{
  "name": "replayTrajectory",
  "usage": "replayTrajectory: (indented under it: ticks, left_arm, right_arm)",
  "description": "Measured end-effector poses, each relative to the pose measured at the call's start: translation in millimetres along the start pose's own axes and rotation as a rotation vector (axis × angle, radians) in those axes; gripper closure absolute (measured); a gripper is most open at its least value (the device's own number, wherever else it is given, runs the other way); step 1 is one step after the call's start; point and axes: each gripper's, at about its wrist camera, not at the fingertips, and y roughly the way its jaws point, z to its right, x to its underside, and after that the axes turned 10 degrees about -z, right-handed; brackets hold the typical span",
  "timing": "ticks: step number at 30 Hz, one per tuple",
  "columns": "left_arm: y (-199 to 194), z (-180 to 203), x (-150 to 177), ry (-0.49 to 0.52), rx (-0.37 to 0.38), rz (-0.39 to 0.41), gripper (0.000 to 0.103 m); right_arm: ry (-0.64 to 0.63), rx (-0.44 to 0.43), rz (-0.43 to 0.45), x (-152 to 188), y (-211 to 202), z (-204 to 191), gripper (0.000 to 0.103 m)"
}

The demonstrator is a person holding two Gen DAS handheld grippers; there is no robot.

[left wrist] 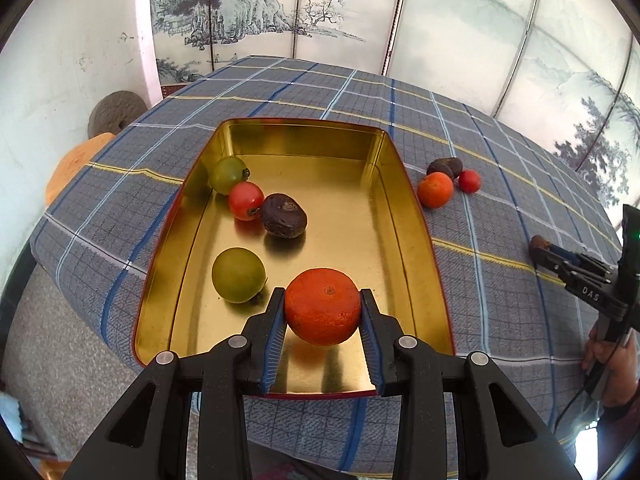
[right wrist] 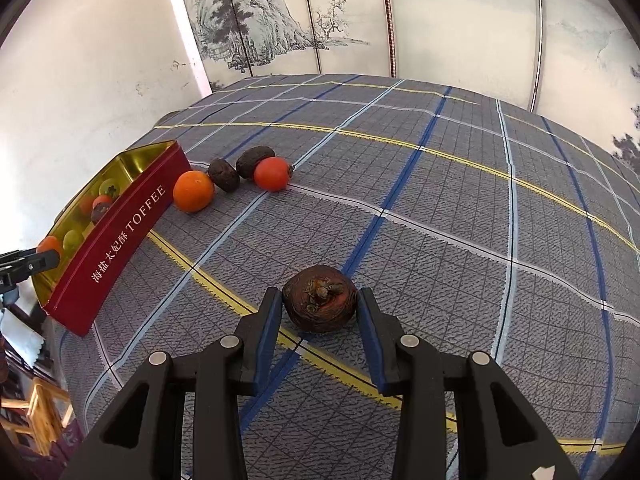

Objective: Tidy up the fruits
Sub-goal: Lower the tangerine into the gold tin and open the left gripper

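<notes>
While the left tongs (left wrist: pixel 322 300) are gripping the orange (left wrist: pixel 322 306) at frame bottom above the tin (left wrist: pixel 416 216), and the right tongs (right wrist: pixel 319 300) are clamping a dark fruit (right wrist: pixel 319 298), early release is risking a bounce.

We cannot see the tin's (right wrist: pixel 120 240) near-left corner, cut off at the right wrist view's left edge behind the left gripper (right wrist: pixel 30 262).
</notes>
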Motion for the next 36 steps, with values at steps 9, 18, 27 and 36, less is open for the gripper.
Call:
replayTrajectory:
  ticks: [9, 18, 27, 36]
  left_arm:
    - [4, 3, 0, 0.03, -0.04, 0.013, 0.067]
    - [7, 1, -1, 0.038, -0.081, 0.019, 0.066]
    - [5, 6, 1, 0.068, -0.118, 0.023, 0.064]
    - [-14, 9, 5, 0.082, -0.165, 0.102, 0.039]
  right_arm:
    - [-0.001, 0.0, -0.006, 0, 3, 1, 0.067]
    - [0.004, 0.004, -0.013, 0, 5, 2, 0.067]
    - [0.004, 0.008, -0.017, 0, 6, 2, 0.067]
    - [0.004, 0.008, -0.016, -1, 6, 0, 0.067]
